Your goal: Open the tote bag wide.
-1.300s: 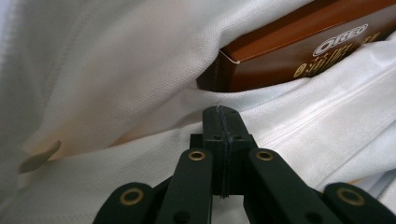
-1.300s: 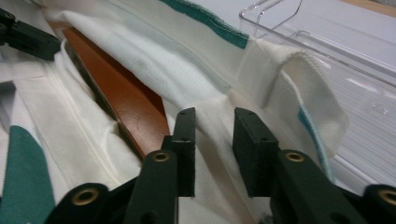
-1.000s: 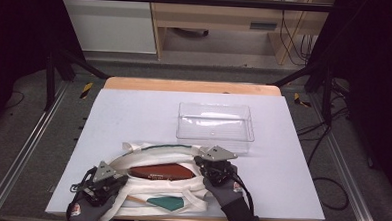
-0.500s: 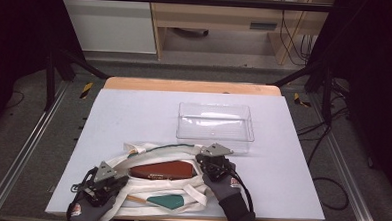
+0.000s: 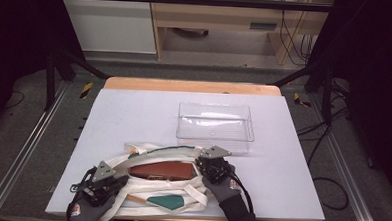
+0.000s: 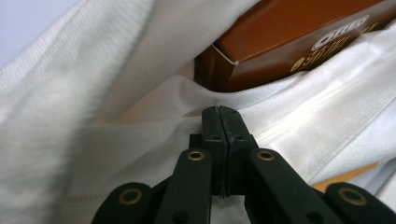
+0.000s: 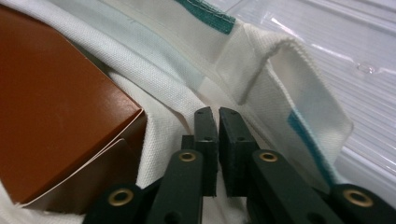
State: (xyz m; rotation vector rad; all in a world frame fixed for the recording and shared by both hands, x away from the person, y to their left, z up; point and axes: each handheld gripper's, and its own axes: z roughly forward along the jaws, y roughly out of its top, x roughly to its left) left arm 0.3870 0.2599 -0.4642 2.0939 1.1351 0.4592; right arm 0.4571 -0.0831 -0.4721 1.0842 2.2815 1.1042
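Brown cardboard cookie box [image 5: 161, 170] sits halfway inside the white canvas tote bag [image 5: 145, 193]. Left gripper [image 6: 219, 112] is pinching the bag's edge; right gripper [image 7: 218, 116] has just been opening a crack, no longer clamping cloth. Box looks mostly packed.

Grey floor [image 5: 27, 148], wooden cabinet [image 5: 223, 21]

A pale lilac-grey table [image 5: 133, 118] with a wooden far edge carries a clear plastic tray [image 5: 215, 127] and, nearer the front edge, a white cloth bag [image 5: 145, 188].
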